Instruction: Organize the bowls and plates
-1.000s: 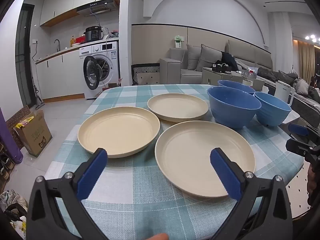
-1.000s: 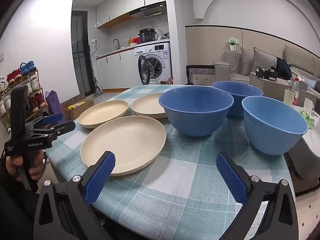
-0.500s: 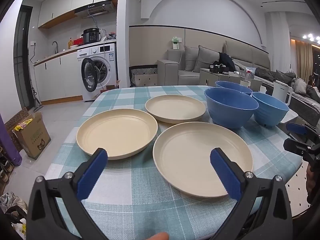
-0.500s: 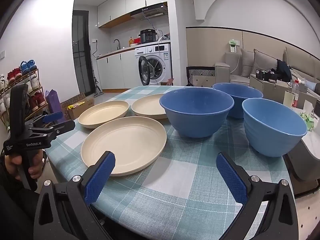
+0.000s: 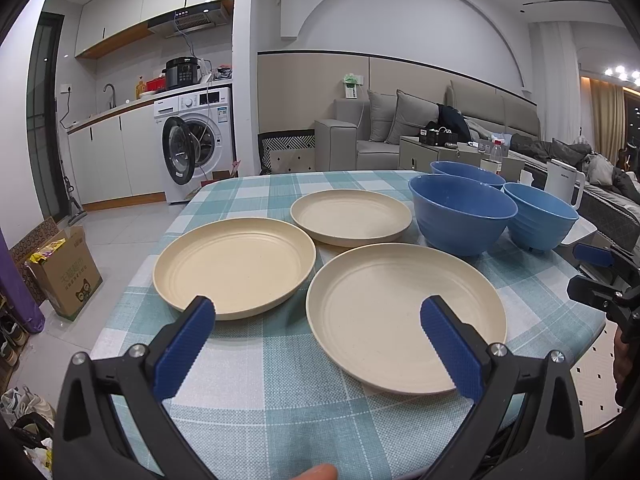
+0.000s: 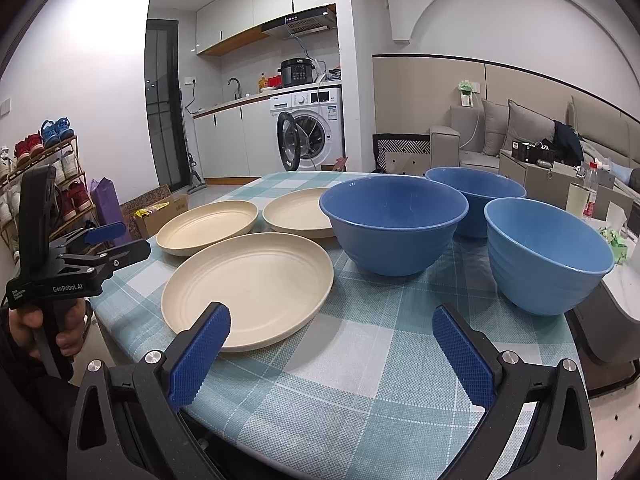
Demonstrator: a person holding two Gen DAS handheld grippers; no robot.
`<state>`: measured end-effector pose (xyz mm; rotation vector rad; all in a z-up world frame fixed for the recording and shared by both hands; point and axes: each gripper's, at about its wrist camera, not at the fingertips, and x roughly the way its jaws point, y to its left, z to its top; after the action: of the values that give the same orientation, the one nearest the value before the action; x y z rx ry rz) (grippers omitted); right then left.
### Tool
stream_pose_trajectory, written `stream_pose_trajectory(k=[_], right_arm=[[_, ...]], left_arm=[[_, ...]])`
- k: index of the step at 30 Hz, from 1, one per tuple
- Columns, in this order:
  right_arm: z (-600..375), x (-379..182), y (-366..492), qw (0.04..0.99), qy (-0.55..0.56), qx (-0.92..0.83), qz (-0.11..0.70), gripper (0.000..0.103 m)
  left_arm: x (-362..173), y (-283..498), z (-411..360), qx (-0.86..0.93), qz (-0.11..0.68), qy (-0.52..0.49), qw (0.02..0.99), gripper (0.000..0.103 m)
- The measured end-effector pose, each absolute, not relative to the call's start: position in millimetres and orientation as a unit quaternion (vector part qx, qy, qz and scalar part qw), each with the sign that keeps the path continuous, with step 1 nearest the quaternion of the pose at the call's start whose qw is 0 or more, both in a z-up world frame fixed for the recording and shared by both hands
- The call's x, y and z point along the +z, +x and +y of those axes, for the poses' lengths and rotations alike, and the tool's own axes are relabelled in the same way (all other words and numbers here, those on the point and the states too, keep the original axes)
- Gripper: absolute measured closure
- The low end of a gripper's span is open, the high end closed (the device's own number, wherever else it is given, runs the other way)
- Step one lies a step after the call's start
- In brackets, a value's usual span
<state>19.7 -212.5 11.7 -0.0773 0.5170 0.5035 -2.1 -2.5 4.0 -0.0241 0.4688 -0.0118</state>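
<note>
Little was altered over the preceding second at the checked-cloth table (image 5: pixel 280 380): the left gripper (image 5: pixel 320 344) was drawn back very slightly, so that the plates sat a touch farther off in its view, while the right gripper (image 6: pixel 332 344) was held almost unmoved. Nothing on the table had been shifted, and the organizing was judged not yet begun.

Three cream plates were seen laid out apart: the near plate (image 5: pixel 404 316) just ahead of the left gripper, the left plate (image 5: pixel 234 264) beside it, and the far plate (image 5: pixel 350 216) behind both. Three blue bowls were grouped to the right: the large bowl (image 6: pixel 394 222) nearest the plates, the rear bowl (image 6: pixel 476 196) behind it, and the right bowl (image 6: pixel 548 252) close to the table edge. None was stacked.

Both tools were held low at the near edge of the table, pointed across it and roughly level. The jaws of each were spread wide, with nothing between the blue pads. The left gripper was aimed between the near plate and the left plate; the right gripper was aimed at the bare cloth in front of the large bowl and the right bowl. A first pick was judged likely to be the near plate or a bowl.
</note>
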Motion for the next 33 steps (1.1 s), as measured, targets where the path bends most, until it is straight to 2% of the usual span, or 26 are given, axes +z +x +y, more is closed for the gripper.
stream_pose_trajectory(k=[33], right_arm=[[-212.9, 11.7, 20.7, 0.935, -0.038, 0.244, 0.253, 0.0]], left_arm=[[-0.6, 0.5, -1.1, -0.007, 0.238, -0.011, 0.971, 0.0]])
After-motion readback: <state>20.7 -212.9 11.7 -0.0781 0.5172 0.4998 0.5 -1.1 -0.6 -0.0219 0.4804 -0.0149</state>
